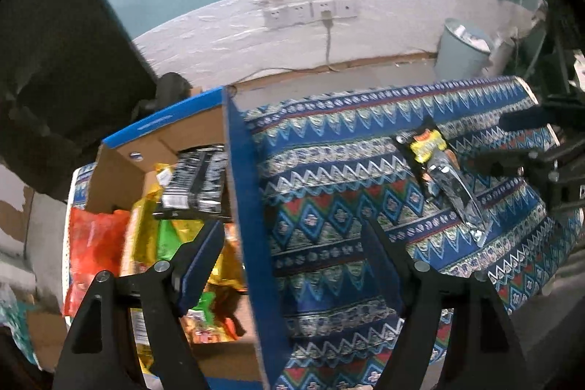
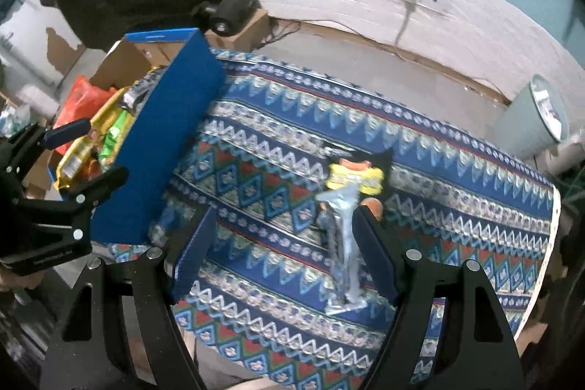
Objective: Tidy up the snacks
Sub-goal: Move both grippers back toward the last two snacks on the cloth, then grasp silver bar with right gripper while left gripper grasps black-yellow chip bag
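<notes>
Mostly done. Box (image 1: 256, 243) on cloth (image 1: 329, 280) already packed with snacks (image 1: 190, 185): red, yellow, green and black packs inside. Two left out on cloth, well apart from box: silver pack (image 2: 342, 243) lying partly over yellow-black pack (image 2: 356, 176). Left gripper (image 1: 292, 254) jaws wide, empty, straddling box wall. Right gripper (image 2: 281, 251) jaws wide, empty, silver pack just beside right pad (image 2: 376, 258), not clamped. Next likely: grab silver pack, then yellow-black one, into box.
</notes>
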